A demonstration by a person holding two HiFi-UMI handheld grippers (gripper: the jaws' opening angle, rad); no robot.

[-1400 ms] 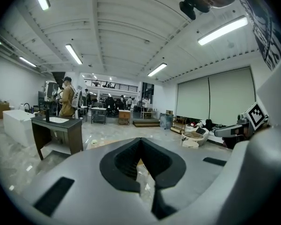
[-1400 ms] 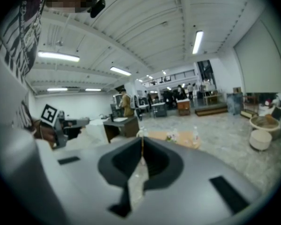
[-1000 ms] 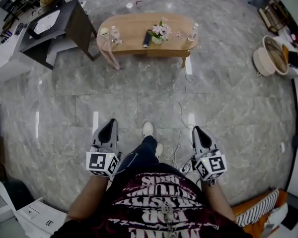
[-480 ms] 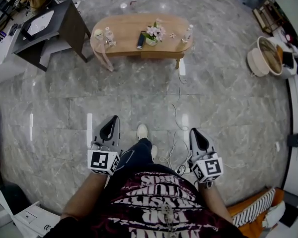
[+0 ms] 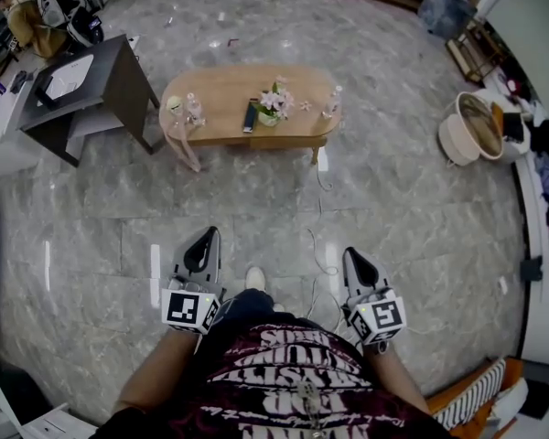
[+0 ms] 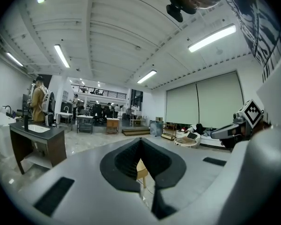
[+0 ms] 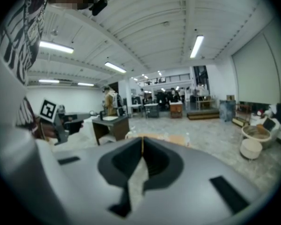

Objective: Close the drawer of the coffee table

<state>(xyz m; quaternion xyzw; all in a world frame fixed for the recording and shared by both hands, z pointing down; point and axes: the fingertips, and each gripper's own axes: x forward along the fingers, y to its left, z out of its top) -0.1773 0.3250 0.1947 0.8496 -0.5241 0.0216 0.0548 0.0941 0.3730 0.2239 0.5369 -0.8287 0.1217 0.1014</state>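
The oval wooden coffee table point(image 5: 221, 101) stands on the marble floor well ahead of me, carrying a flower vase point(image 5: 271, 106), small bottles and a dark remote. I cannot make out its drawer from here. My left gripper point(image 5: 209, 234) and right gripper point(image 5: 348, 254) are held close to my body, both shut and empty, far short of the table. In the left gripper view a sliver of the table point(image 6: 141, 168) shows past the closed left gripper point(image 6: 140, 140). The table top point(image 7: 171, 139) sits just beyond the shut right gripper point(image 7: 142, 138) in the right gripper view.
A dark desk point(image 5: 91, 85) stands left of the coffee table. A round wicker basket point(image 5: 473, 128) sits at the right. Cables point(image 5: 322, 245) trail over the floor between my feet and the table. White boxes point(image 5: 37, 423) lie at lower left, and striped orange furniture point(image 5: 480, 391) at lower right.
Everything on the floor has slid down the head view as my gaze lifted. Both grippers have shifted a little forward and stay shut.
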